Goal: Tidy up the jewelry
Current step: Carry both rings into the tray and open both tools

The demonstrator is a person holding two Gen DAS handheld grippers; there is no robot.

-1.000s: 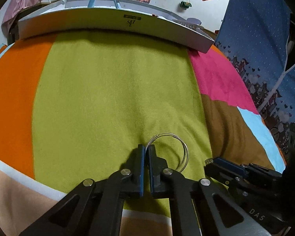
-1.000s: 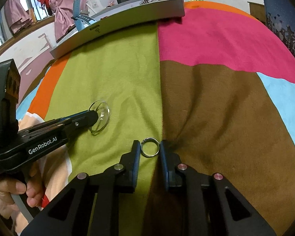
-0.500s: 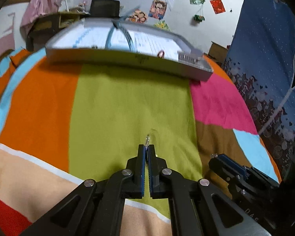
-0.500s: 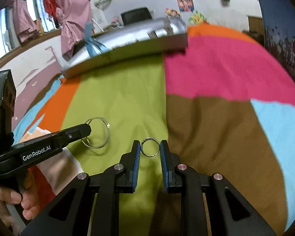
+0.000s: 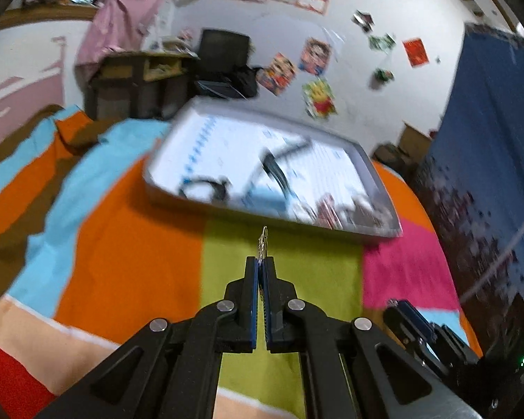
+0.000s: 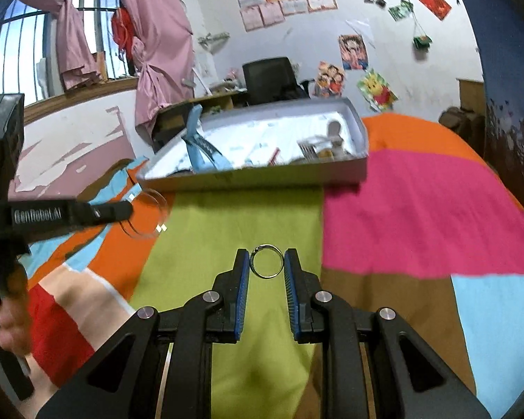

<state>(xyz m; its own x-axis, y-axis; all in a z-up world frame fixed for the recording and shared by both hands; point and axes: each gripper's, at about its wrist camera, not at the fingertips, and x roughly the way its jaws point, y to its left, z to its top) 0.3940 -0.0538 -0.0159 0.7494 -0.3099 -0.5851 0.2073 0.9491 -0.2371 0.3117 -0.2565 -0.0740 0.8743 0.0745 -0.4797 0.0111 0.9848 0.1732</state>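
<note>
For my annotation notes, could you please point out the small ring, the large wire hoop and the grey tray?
small ring (image 6: pixel 267 261): right wrist view, its lower rim.
large wire hoop (image 6: pixel 146 213): right wrist view, its blurred wire.
grey tray (image 6: pixel 262 176): right wrist view, near wall.

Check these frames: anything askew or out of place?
Mostly fine. One oddity: the blue strap in the tray arches up over the rim instead of lying flat. Left gripper pinches the bangles; right gripper holds the ring.
</note>
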